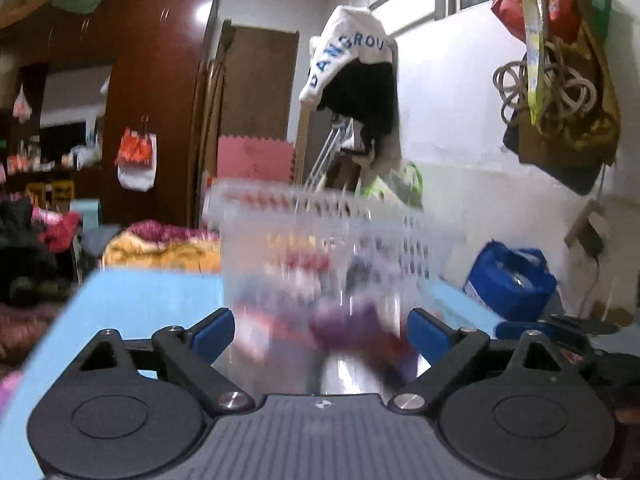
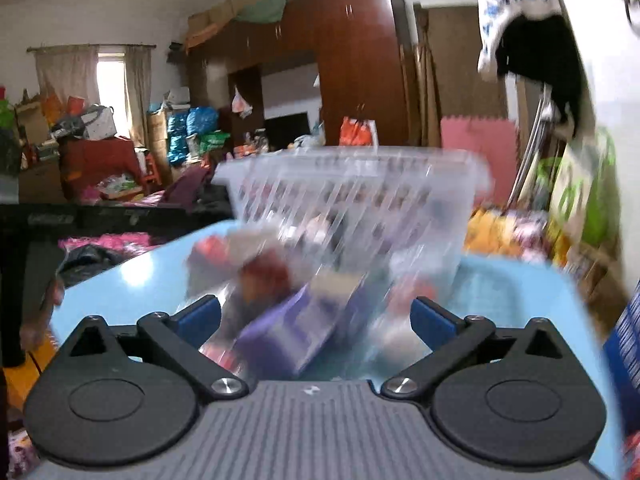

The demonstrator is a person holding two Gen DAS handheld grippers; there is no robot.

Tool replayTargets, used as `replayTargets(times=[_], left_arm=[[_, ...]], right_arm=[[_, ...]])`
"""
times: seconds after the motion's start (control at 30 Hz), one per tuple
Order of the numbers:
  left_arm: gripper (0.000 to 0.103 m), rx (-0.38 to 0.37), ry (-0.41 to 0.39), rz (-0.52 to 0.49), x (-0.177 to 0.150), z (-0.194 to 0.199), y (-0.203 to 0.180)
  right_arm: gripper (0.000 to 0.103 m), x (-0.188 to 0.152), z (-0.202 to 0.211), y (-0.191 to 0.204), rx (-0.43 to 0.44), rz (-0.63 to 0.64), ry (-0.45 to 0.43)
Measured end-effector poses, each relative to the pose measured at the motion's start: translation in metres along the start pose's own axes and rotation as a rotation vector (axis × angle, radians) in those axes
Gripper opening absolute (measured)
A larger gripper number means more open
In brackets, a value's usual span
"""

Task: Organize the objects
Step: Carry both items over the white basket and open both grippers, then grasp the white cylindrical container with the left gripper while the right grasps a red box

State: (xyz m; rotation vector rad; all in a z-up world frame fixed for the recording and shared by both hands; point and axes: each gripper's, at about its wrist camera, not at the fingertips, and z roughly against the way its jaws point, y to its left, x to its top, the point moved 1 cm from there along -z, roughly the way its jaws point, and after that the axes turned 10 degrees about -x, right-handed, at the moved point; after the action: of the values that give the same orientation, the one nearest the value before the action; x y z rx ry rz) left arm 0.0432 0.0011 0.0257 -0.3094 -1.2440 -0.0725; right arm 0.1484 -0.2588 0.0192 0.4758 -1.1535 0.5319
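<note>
A clear slatted plastic basket point(image 1: 320, 232) point(image 2: 360, 200) stands on a light blue table point(image 1: 140, 300) point(image 2: 132, 276), blurred in both views. Several items lie in it, among them a purple box point(image 2: 288, 332) point(image 1: 344, 324) and something red point(image 2: 264, 272). My left gripper point(image 1: 320, 332) is open, its blue pads wide apart on either side of the basket's near end. My right gripper point(image 2: 316, 320) is also open and faces the basket close up, with the purple box showing between its fingers. Neither pair of pads visibly presses on anything.
A blue bag point(image 1: 512, 280) sits at the table's right end by the white wall. Behind the table are yellow bedding point(image 1: 160, 248), a pink foam mat point(image 1: 256, 158), a brown wardrobe point(image 1: 156, 100) and a hanging white cloth point(image 1: 352, 52). Bags and coiled cord point(image 1: 560, 100) hang on the right.
</note>
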Motion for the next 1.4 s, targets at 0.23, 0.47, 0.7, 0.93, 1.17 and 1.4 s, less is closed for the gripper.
replayTargets(times=[0.23, 0.47, 0.7, 0.93, 1.17, 1.4], left_arm=[[0.095, 0.022, 0.082, -0.012, -0.031, -0.012, 0.007], [0.095, 0.045, 0.068, -0.048, -0.031, -0.004, 0.002], [0.095, 0.032, 0.078, -0.086, -0.037, -0.005, -0.013], [0.094, 0.052, 0.098, -0.079, -0.041, -0.021, -0.022], [0.055, 0.03, 0.131, -0.04, -0.041, -0.032, -0.023], [0.053, 0.022, 0.025, -0.031, -0.038, -0.002, -0.02]], right_arm=[[0.103, 0.029, -0.013, 0.023, -0.029, 0.081, -0.025], [0.083, 0.039, -0.036, 0.045, -0.043, 0.164, 0.013], [0.049, 0.026, -0.029, 0.045, -0.044, 0.171, 0.038], [0.049, 0.023, 0.018, 0.019, -0.036, 0.083, -0.053], [0.049, 0.02, 0.034, -0.008, -0.007, -0.036, -0.093], [0.049, 0.013, 0.044, -0.019, -0.005, -0.058, -0.124]])
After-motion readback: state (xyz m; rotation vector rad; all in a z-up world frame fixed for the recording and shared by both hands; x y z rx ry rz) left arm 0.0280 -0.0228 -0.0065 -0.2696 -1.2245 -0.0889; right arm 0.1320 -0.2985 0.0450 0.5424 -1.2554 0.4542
